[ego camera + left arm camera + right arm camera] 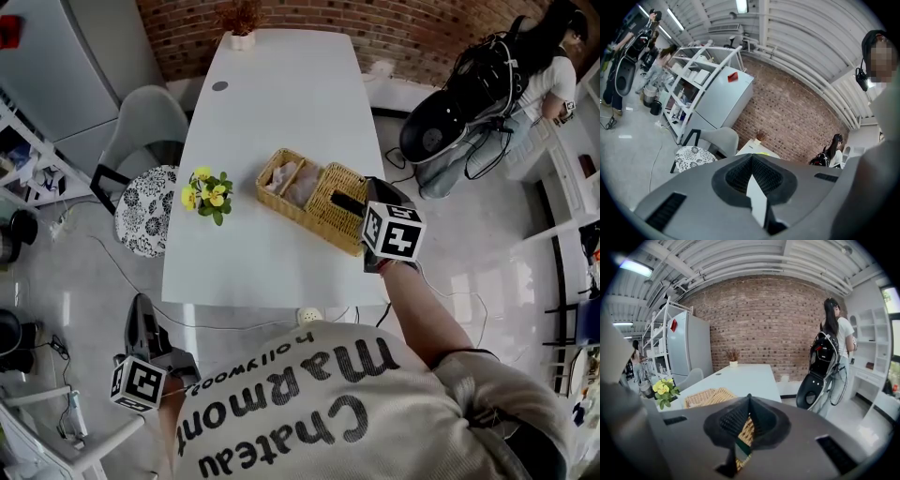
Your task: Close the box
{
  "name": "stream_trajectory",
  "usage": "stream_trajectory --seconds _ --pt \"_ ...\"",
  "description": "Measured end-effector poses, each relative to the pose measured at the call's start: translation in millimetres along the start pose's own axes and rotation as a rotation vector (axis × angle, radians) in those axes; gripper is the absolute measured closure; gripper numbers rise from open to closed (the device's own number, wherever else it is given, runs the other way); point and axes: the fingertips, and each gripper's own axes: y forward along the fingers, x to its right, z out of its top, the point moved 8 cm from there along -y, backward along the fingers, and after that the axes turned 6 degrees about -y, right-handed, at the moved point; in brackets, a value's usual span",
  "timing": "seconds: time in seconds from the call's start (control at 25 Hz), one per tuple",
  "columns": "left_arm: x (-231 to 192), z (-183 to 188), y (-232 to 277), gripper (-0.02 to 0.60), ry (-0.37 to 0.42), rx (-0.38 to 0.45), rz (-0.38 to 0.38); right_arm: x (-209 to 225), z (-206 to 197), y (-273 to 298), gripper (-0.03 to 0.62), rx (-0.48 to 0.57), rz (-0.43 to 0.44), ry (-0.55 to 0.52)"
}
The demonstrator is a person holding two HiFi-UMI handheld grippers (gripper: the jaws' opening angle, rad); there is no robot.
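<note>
A wicker box (289, 184) lies on the white table (281, 94), its tray open with pale cloth inside. Its wicker lid (328, 217) stands swung out to the right. My right gripper (337, 199) is over the lid's top edge with its jaws shut; I cannot tell whether it touches it. In the right gripper view the box (710, 396) shows past the closed tips (749, 397). My left gripper (139, 302) hangs shut beside my body, off the table at lower left, with nothing in it (751, 156).
A pot of yellow flowers (208, 192) stands left of the box. A small plant in a white pot (242, 28) sits at the table's far end. A chair with a patterned cushion (145, 208) is at the left. A person with a backpack (511, 75) stands far right.
</note>
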Motion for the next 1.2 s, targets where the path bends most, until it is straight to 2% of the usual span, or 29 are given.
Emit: stream_trajectory --seconds 0.64,1.2 --pt "-3 2 -11 0.581 0.000 0.014 0.050 0 -8 16 0.583 -0.042 -0.013 -0.006" --pt "-3 -1 -8 0.581 -0.008 0.010 0.065 1 -15 29 0.583 -0.078 -0.013 -0.012"
